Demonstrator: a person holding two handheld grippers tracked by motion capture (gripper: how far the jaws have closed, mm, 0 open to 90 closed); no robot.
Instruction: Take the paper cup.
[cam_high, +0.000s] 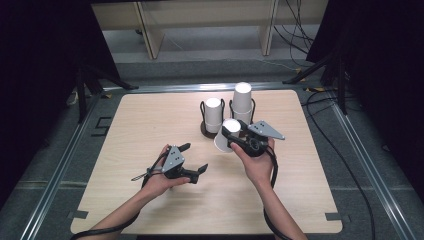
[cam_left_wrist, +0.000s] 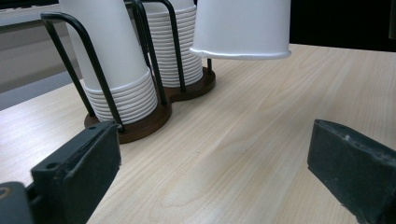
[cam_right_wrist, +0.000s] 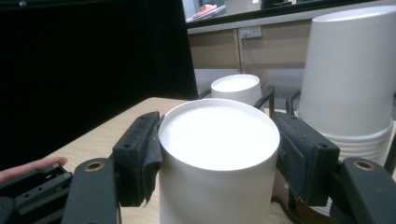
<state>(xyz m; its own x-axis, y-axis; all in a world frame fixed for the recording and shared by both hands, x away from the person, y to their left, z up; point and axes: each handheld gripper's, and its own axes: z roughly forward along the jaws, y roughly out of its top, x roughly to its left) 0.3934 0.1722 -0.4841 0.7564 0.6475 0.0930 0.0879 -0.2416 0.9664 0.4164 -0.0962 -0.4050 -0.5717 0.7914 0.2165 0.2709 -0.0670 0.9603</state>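
Observation:
My right gripper (cam_high: 231, 136) is shut on a white paper cup (cam_high: 226, 134) turned bottom up, its pads (cam_right_wrist: 140, 154) pressing both sides of the cup (cam_right_wrist: 218, 140). The cup (cam_left_wrist: 242, 28) hangs just above the table, right in front of a black wire holder with a brown base (cam_left_wrist: 140, 126). The holder carries two stacks of upturned cups, a shorter left stack (cam_high: 213, 114) and a taller right stack (cam_high: 242, 102). My left gripper (cam_high: 194, 158) stands open low over the table, nearer the front, with nothing between its fingers (cam_left_wrist: 77, 172).
The light wooden table (cam_high: 150, 120) has bare room left of and in front of the holder. Beyond its far edge lie grey floor, cables (cam_high: 300, 30) and a wooden bench (cam_high: 150, 35). Dark curtains stand at both sides.

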